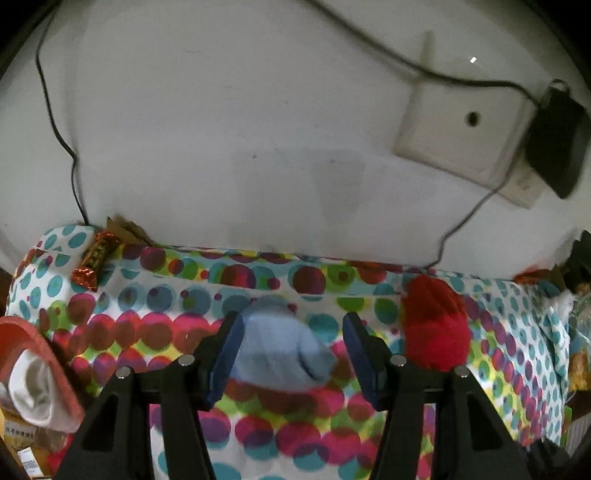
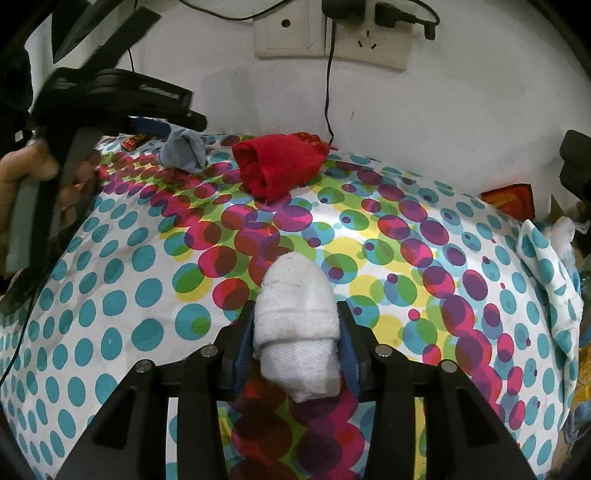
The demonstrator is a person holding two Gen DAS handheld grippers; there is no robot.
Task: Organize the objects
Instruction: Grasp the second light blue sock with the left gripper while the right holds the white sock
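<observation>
- Our right gripper [image 2: 297,347] has its jaws closed on a rolled white sock [image 2: 297,325], held above the near part of the polka-dot cloth [image 2: 122,295] that covers the bench.
- Our left gripper [image 1: 293,354] has its jaws spread open on either side of a rolled light-blue sock [image 1: 280,347]; its left pad sits at the sock, its right pad apart from it.
- A rolled red sock [image 1: 434,325] lies just right of the blue one, near the far edge by the wall.
- A wrapped candy [image 1: 94,258] rests at the far left corner.
- Wall sockets [image 2: 332,33] with a plugged-in charger [image 1: 557,144] hang above.
</observation>
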